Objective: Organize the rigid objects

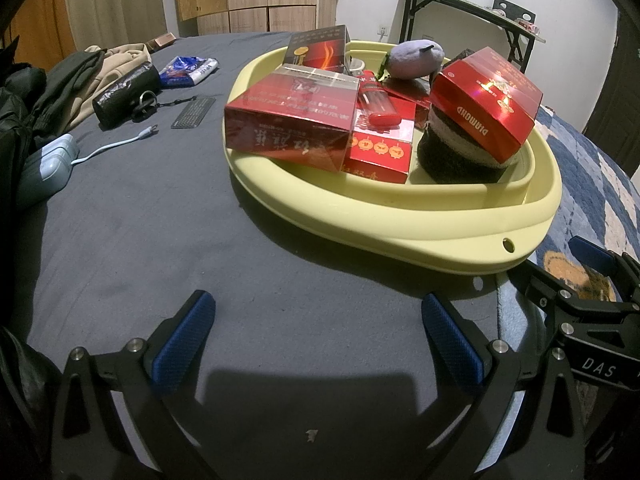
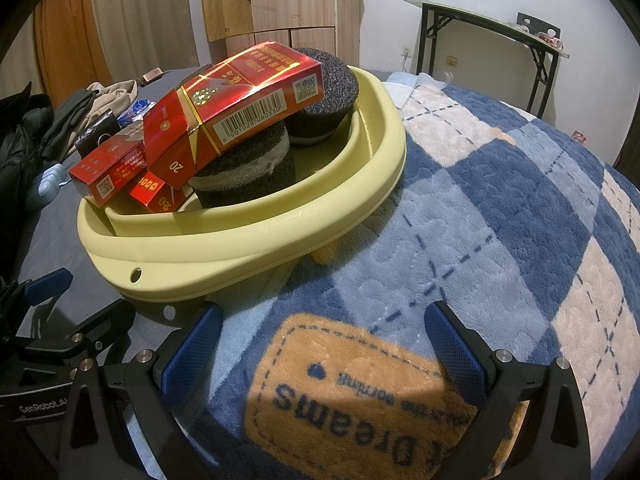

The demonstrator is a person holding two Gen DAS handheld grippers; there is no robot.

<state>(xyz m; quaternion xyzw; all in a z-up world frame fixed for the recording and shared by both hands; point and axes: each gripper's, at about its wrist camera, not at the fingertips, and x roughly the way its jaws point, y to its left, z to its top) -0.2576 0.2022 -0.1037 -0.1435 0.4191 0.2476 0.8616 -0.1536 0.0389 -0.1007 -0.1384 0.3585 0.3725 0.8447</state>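
Observation:
A pale yellow basin (image 1: 420,216) (image 2: 248,240) rests on the bed, filled with several red cigarette boxes. A long red carton (image 1: 288,120) lies at its left. A red DIAMOND box (image 1: 486,100) (image 2: 240,100) leans on a rolled dark sock (image 1: 460,156) (image 2: 244,172). A red lighter (image 1: 376,100) and a purple plush toy (image 1: 416,58) sit further back. My left gripper (image 1: 318,344) is open and empty over the grey sheet, short of the basin. My right gripper (image 2: 320,344) is open and empty above the blue blanket, beside the basin's near rim.
On the grey sheet (image 1: 160,220) to the left lie a black pouch (image 1: 126,92), a small comb-like strip (image 1: 194,112), a blue snack packet (image 1: 188,70), a white cable (image 1: 116,144) and piled clothes (image 1: 80,76). A blue checked blanket (image 2: 500,200) covers the right side. A folding table (image 2: 488,36) stands by the wall.

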